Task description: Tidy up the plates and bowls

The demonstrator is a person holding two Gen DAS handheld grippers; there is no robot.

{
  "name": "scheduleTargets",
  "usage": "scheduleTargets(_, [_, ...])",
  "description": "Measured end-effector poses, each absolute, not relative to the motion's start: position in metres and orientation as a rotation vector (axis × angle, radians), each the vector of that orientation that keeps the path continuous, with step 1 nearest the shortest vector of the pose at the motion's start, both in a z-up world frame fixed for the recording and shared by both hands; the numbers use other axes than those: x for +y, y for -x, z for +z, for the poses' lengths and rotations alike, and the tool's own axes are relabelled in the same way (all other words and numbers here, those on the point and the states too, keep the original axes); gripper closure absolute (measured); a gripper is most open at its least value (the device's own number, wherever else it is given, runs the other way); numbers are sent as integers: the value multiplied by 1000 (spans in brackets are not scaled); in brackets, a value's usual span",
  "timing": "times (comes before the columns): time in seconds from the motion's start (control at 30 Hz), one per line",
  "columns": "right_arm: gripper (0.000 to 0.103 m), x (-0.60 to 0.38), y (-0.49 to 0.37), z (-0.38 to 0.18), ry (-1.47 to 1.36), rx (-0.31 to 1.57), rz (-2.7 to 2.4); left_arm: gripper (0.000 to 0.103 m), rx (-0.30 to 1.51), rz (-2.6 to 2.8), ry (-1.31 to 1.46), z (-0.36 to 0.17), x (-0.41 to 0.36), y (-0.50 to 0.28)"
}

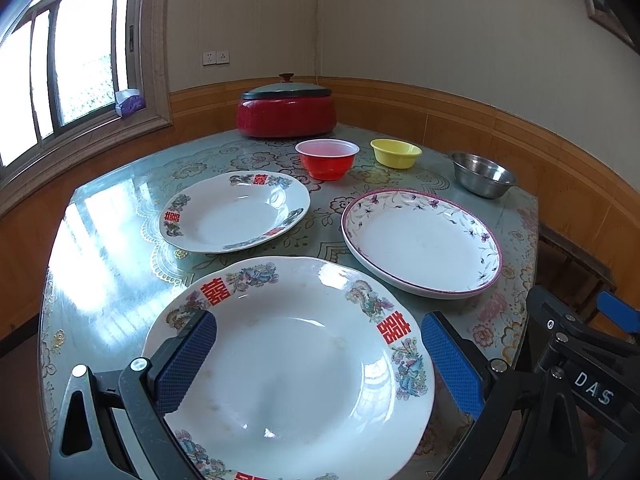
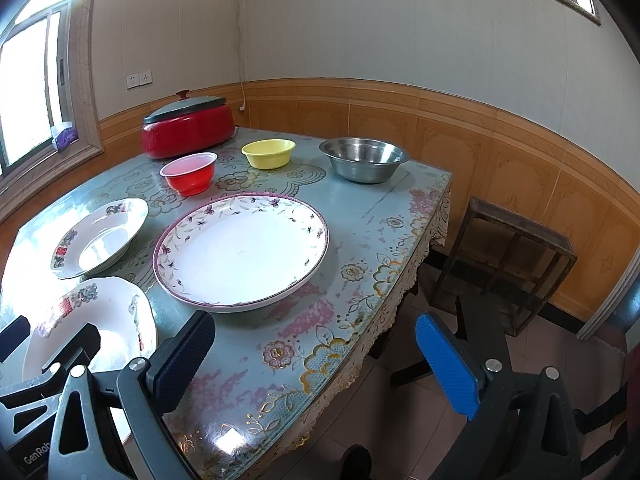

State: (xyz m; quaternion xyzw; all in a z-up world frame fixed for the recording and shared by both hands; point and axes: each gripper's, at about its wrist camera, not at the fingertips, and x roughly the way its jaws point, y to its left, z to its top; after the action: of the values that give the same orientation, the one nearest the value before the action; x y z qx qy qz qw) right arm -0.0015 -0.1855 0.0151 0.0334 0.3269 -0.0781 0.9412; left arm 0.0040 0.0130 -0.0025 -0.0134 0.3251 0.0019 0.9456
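Observation:
Three plates lie on the table. A large white plate with red characters (image 1: 296, 364) (image 2: 104, 320) is nearest, and my left gripper (image 1: 320, 360) hovers open over it, fingers spread across its width. A smaller matching plate (image 1: 236, 210) (image 2: 100, 236) sits behind it on the left. A floral purple-rimmed plate (image 1: 422, 242) (image 2: 242, 250) lies to the right. Behind stand a red bowl (image 1: 327, 158) (image 2: 190, 173), a yellow bowl (image 1: 396, 153) (image 2: 269, 153) and a steel bowl (image 1: 482, 174) (image 2: 365, 159). My right gripper (image 2: 316, 364) is open over the table's front right edge, holding nothing.
A red lidded cooker (image 1: 287, 110) (image 2: 188, 128) stands at the back of the glass-topped table (image 1: 104, 248) (image 2: 360, 208). A wooden crate (image 2: 504, 260) sits on the floor to the right. Walls close in behind, with a window (image 1: 60, 76) at the left.

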Motion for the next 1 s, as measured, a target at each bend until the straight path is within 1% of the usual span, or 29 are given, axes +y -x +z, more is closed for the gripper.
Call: scheduleTargets(1.0, [0, -183, 0, 14, -64, 671, -154, 0, 668, 2, 37, -3, 15, -6])
